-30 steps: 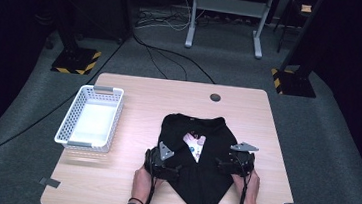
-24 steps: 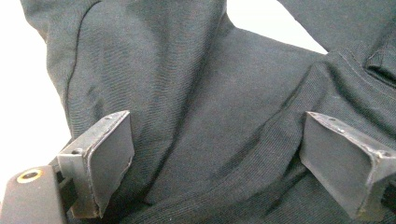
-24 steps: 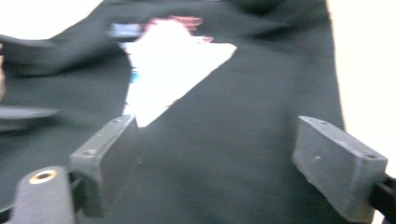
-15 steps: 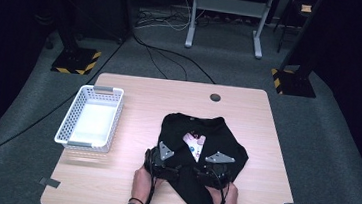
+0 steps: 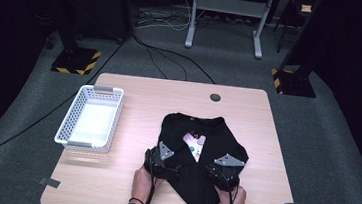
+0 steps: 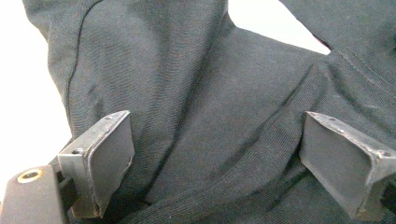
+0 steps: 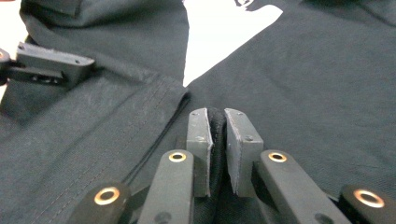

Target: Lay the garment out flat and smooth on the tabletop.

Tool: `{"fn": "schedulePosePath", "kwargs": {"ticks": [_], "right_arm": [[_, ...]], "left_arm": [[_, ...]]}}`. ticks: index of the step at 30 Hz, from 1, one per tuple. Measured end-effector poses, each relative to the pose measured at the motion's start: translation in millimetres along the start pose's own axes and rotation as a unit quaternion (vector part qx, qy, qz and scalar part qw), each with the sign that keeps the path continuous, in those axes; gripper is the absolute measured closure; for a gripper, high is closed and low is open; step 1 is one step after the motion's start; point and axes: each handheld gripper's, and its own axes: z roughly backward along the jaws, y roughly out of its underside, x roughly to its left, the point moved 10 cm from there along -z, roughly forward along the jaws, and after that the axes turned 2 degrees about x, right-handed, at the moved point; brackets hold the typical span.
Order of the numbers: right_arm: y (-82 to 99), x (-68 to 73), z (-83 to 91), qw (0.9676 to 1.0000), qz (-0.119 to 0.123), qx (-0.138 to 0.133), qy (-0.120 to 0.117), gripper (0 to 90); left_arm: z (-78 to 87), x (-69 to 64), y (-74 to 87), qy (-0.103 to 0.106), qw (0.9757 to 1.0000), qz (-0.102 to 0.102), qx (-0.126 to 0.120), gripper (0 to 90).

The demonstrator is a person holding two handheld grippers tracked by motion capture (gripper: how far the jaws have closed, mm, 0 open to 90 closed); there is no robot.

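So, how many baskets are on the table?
1. The white basket stands on the left part of the table, apart from the black shirt. No other basket is visible; none seems hidden.

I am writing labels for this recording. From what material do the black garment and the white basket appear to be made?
The black garment looks like soft matte knit fabric, probably cotton jersey: fine ribbing, stitched seams, and it bunches between the right tongs. The white basket looks like moulded plastic, judging by its perforated walls.
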Motion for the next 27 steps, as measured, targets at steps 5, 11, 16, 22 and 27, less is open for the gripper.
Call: {"fn": "schedulePosePath", "kwargs": {"ticks": [5,11,16,22,27], "right_arm": [[-0.3,-6.7,12.4,0.9999,-0.002,-0.013,0.001,80.6],[3.2,-11.8,23.3,0.9998,-0.006,-0.019,-0.003,80.7],[4.1,-14.7,34.0,0.9993,-0.018,-0.030,-0.010,80.7],[11.0,-19.7,47.2,0.9990,-0.020,-0.038,-0.007,80.7],[19.9,-26.6,62.9,0.9989,-0.020,-0.043,0.003,80.7]], "left_arm": [[0.1,0.0,-0.1,-0.001,1.0000,-0.001,0.000,10.7],[-0.1,0.2,-0.1,-0.001,1.0000,0.000,0.000,10.7],[-0.1,0.7,0.0,-0.001,1.0000,0.000,0.002,10.6],[-0.2,0.9,0.0,-0.001,1.0000,0.000,0.002,10.7],[-0.2,0.8,-0.1,-0.002,1.0000,0.000,0.001,10.7]]}}
